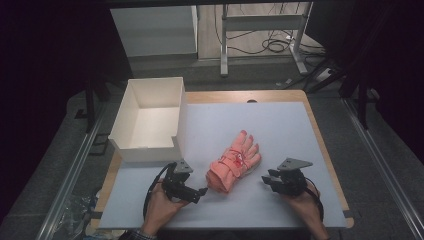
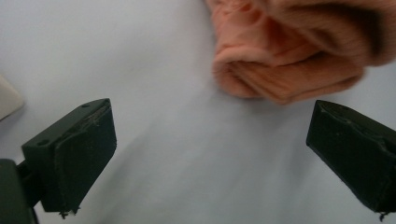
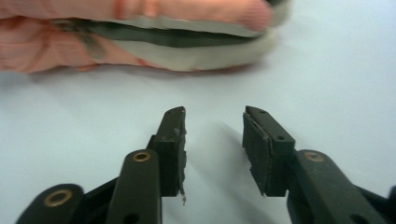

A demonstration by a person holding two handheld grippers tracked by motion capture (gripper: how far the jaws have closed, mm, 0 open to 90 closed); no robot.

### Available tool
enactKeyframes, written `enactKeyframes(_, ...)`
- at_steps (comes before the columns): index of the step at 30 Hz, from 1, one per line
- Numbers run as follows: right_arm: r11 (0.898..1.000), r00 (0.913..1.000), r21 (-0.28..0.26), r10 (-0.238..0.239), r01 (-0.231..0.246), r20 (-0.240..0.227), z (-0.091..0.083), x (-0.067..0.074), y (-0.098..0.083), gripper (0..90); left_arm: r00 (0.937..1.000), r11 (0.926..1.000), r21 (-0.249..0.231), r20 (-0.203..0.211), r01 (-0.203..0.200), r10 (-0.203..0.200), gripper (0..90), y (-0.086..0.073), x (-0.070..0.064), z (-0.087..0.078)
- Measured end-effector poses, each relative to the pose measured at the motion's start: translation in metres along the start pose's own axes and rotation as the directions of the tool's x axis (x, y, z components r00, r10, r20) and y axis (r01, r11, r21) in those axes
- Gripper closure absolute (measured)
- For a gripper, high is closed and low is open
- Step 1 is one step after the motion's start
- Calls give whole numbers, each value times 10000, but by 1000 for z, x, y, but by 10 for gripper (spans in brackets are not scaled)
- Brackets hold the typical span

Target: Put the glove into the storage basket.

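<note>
Pink glove lying flat on the pale worktop, fingers pointing away from the person. Left tongs, jaws spread wide and empty, sit just beside the glove's cuff. Right tongs, jaws parted with a narrower gap and empty, rest near the glove's opposite side. A white box stands beyond the glove's cuff side.

gloves: salmon pink, maybe red print | box: white | mat: pale grey
</note>
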State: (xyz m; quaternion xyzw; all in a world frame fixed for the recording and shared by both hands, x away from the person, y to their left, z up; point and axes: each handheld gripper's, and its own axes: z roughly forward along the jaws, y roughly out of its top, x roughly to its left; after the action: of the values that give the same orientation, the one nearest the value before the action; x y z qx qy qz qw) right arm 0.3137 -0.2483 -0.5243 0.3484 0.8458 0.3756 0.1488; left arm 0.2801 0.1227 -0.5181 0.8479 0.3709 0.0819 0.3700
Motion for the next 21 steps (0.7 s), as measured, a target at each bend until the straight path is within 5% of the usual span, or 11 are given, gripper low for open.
enactKeyframes(10,9996,9925,136,211,-229,1208,-5,-23,-9,351,9995,9994,160,51,-312,311,0,29,-21,-18)
enactKeyframes(21,9995,9946,83,300,-310,990,-5,-27,-11,300,9974,9969,292,42,-726,725,0,75,-39,-3)
